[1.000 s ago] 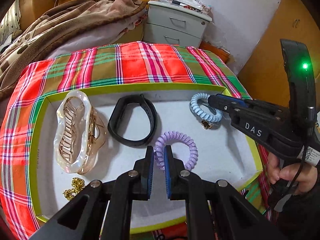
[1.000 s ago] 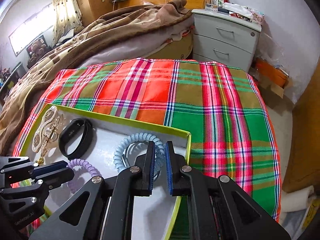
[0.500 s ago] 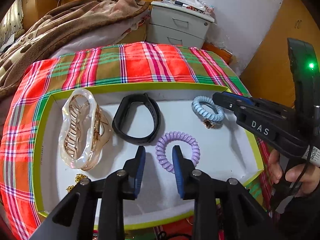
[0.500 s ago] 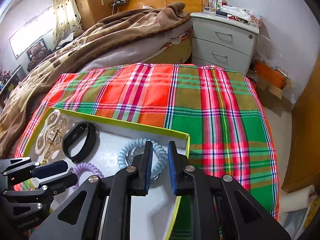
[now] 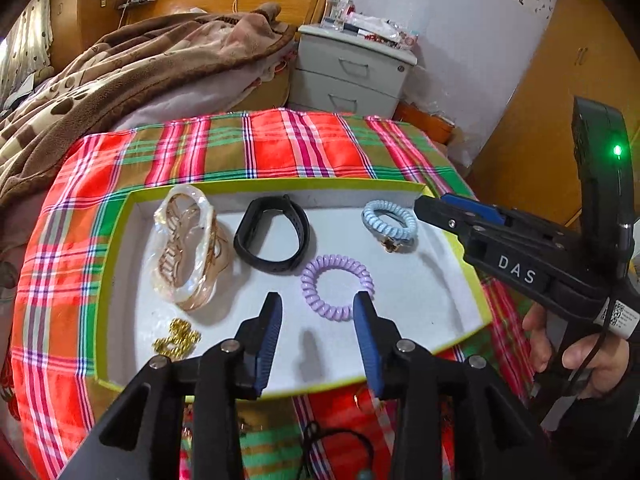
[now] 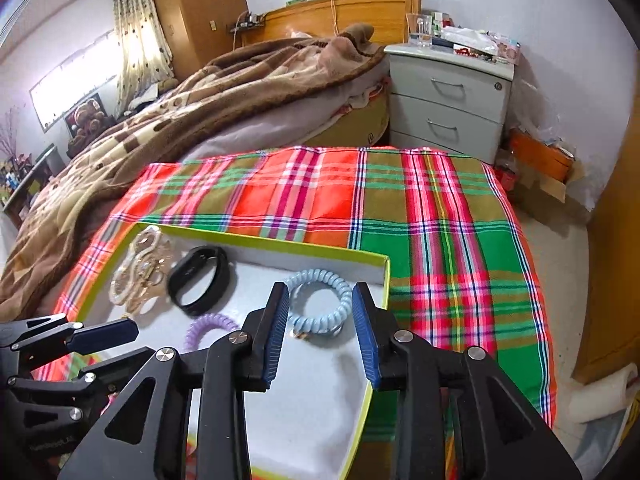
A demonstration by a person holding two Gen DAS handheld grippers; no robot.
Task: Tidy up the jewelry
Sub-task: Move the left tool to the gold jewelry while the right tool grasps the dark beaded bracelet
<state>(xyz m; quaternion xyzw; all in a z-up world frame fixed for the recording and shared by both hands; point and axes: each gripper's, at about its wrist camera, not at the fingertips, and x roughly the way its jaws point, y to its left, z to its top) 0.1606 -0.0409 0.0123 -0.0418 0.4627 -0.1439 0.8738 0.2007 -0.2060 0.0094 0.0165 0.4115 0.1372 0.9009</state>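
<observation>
The left gripper [image 5: 318, 312] hangs wide open and empty over the near part of the tray [image 5: 460, 246], its fingertips either side of the purple coil hair tie [image 5: 337, 286] without touching it. The right gripper [image 6: 320, 304] is also spread wide and holds nothing, framing the blue coil hair tie [image 6: 320, 300] in the tray's far right corner. Inside the tray, the black wristband [image 5: 273, 239] lies left of the blue tie, the clear hair claw [image 5: 188, 246] further left, and a gold chain [image 5: 176, 338] at the near left. The tray rests on a plaid cloth [image 5: 280, 144] covering the table.
</observation>
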